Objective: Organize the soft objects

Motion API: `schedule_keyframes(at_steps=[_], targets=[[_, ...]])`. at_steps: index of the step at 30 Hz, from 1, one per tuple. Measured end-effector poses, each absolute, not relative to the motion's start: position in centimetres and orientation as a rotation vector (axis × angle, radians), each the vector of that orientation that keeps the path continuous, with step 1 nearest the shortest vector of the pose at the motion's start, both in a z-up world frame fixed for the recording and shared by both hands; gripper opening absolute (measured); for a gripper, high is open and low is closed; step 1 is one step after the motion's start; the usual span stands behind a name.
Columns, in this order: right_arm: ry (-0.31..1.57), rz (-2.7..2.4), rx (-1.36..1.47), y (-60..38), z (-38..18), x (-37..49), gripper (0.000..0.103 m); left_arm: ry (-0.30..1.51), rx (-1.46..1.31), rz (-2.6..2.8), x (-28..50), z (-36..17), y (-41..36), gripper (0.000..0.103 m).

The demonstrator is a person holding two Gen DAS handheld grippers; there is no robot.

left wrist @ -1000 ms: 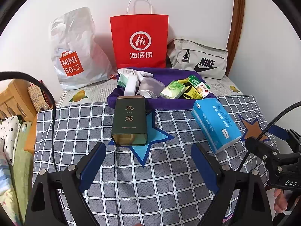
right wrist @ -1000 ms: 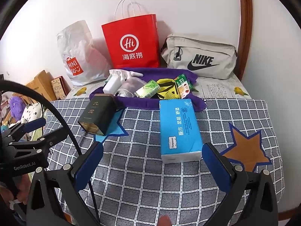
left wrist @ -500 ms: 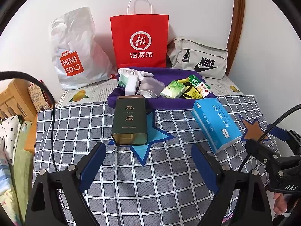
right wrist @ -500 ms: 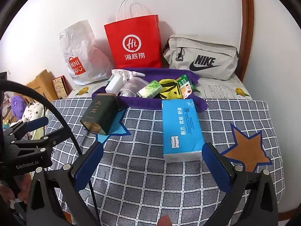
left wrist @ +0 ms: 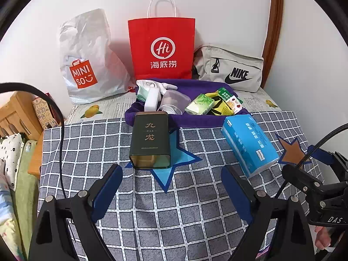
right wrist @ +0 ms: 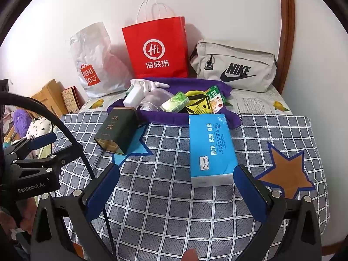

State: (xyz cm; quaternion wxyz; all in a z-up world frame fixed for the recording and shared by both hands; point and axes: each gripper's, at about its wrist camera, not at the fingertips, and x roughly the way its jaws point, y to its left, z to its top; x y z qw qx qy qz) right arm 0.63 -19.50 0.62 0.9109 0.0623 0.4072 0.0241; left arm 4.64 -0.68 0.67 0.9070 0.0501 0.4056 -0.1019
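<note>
Grey checked cloth [right wrist: 165, 206] covers the table; left gripper [left wrist: 171, 192] gapes wide, empty, short of the dark green tea tin [left wrist: 150, 140]; right gripper [right wrist: 176, 191] equally wide, holding nothing, its right fingertip [right wrist: 244, 179] just beside the blue soft tissue pack [right wrist: 211, 148].

A soft blue plastic-wrapped tissue pack [right wrist: 210, 149] lies flat on the grey checked tablecloth [right wrist: 174, 195], its long side running away from the camera, far end touching a rumpled purple cloth [right wrist: 174, 115] that holds a small green tissue packet [right wrist: 175, 105].
</note>
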Motion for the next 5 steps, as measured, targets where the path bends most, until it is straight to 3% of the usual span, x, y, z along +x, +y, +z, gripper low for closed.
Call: schedule_keyframes(at_steps=[5], targets=[[0.842,0.051,0.128,-19.37,0.51,0.73,0.103,0.836,0.113,-0.209,4.73,0.49,-0.80,0.092]])
